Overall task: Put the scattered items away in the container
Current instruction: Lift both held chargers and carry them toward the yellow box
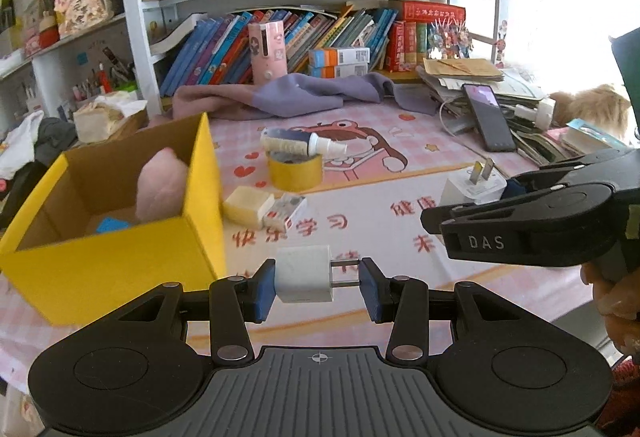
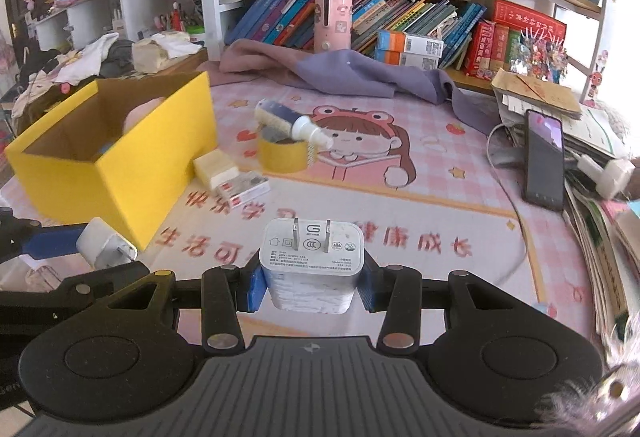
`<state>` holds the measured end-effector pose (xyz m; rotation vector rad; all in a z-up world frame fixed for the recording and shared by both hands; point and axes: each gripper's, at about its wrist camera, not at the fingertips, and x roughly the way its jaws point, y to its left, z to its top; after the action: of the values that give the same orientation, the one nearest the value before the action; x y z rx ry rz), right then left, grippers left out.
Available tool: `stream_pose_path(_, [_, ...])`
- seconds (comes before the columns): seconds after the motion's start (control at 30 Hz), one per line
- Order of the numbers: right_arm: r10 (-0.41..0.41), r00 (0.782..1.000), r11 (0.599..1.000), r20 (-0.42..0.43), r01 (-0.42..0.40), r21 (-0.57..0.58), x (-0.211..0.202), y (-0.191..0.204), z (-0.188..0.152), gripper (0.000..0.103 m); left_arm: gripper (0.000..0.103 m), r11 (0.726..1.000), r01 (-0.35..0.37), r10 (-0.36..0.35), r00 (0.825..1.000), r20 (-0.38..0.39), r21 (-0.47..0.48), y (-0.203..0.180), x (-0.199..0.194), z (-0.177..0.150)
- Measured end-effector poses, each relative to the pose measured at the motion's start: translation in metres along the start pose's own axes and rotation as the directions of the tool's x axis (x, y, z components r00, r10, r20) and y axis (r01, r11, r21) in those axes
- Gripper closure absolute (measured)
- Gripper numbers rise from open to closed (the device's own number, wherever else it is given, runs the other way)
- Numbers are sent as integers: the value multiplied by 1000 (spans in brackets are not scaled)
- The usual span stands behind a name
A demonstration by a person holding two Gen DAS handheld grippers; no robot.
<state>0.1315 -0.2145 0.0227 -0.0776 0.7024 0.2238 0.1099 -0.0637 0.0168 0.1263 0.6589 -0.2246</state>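
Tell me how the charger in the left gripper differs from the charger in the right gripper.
The left gripper's charger is the smaller cube, clamped end to end, one pad on its prong tips; the right gripper's charger is bigger, rounder-cornered and squeezed across its body. The small one's prongs point sideways; the big one's stand up from a printed face. Both are white two-prong plugs, held above the pink mat near the yellow box.

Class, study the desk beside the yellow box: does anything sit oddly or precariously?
Yes. The spray bottle lies tilted across the top of the yellow tape roll, nozzle overhanging the rim, so it could roll off. Nothing looks spilled or broken.
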Motion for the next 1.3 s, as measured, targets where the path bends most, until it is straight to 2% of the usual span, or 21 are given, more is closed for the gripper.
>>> stream_pose_path(0.3, [8, 1000, 1000, -5, -8, 12, -33, 34, -36, 61, 61, 1000, 3, -3, 1000, -3, -4, 12, -38, -32])
stream_pose_path(0.53, [38, 999, 999, -21, -38, -4, -47, 60, -52, 61, 61, 1000, -11, 11, 1000, -15, -26, 24, -60, -50])
stream_pose_path(1.3, [131, 990, 984, -47, -136, -113, -43, 125, -51, 61, 61, 990, -81, 79, 997, -22, -114, 74, -80, -71])
